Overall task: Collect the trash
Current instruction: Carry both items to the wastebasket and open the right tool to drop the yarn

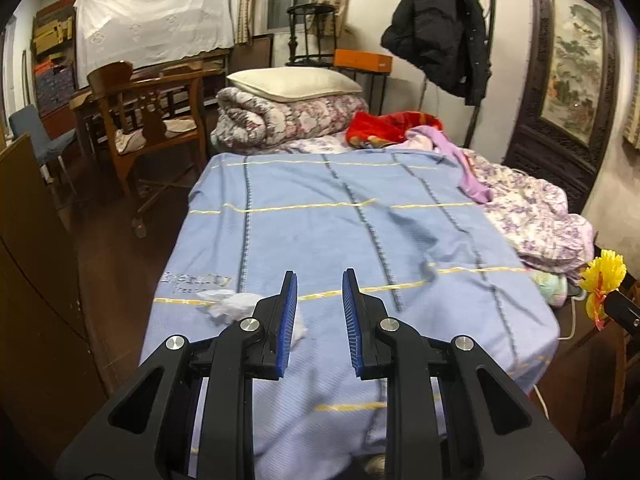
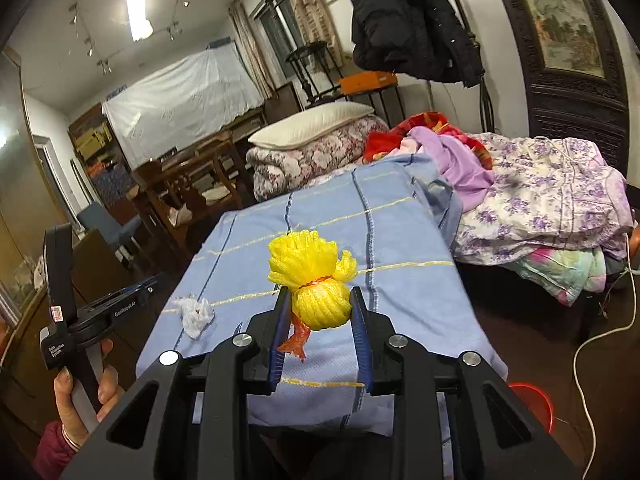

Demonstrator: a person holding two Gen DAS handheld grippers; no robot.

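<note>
- A yellow foam fruit net (image 2: 316, 280), bunched and tied at its waist with an orange-red strip, sits upright between the right gripper (image 2: 320, 308)'s blue pads, which press its rounded lower half from both sides. Its frilled top fans out above and beyond the fingertips; the orange tail hangs below, by the left pad.
- A crumpled white tissue (image 1: 234, 306) lies on the blue bedspread (image 1: 340, 216), just left of the left gripper (image 1: 320, 300)'s tips and partly hidden behind its left finger.
</note>
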